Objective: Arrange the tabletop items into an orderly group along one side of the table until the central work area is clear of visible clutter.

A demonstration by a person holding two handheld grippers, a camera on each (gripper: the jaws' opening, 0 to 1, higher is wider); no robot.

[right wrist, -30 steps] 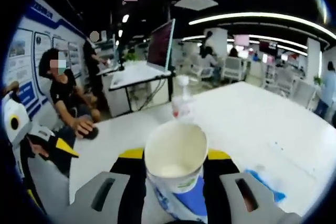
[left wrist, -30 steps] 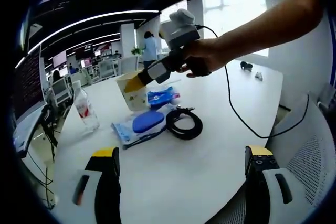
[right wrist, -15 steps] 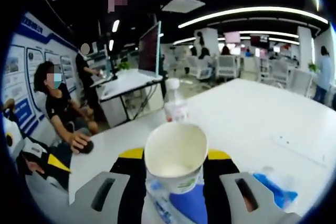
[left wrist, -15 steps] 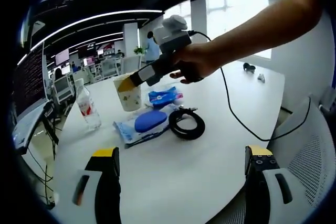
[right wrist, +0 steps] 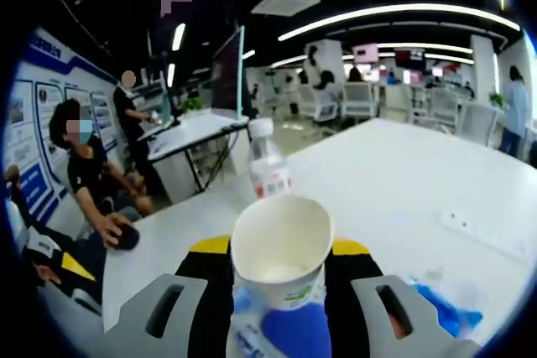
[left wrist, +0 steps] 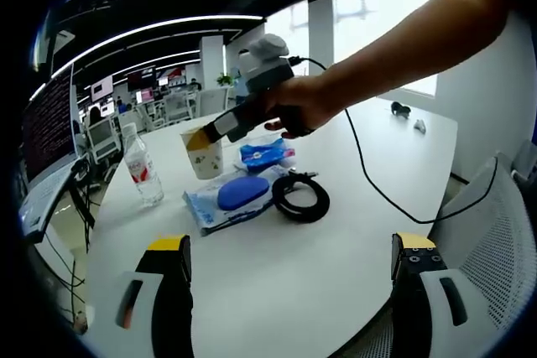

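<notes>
In the right gripper view my right gripper is shut on a white paper cup, held upright above the blue-lidded wipes pack. The water bottle stands just beyond the cup. In the left gripper view the cup hangs in the right gripper, between the water bottle and a blue packet. The wipes pack and a black cable coil lie side by side in front of the cup. My left gripper is open over bare white table, nearer than these items.
A cable trails from the right gripper across the table. Two small dark and white objects lie at the far end. A mesh chair stands at the right edge. A seated person and a desk with a monitor are beyond the table.
The right gripper has carried the cup leftward and lower, closer to the water bottle. The left gripper has stayed open and nearly still.
</notes>
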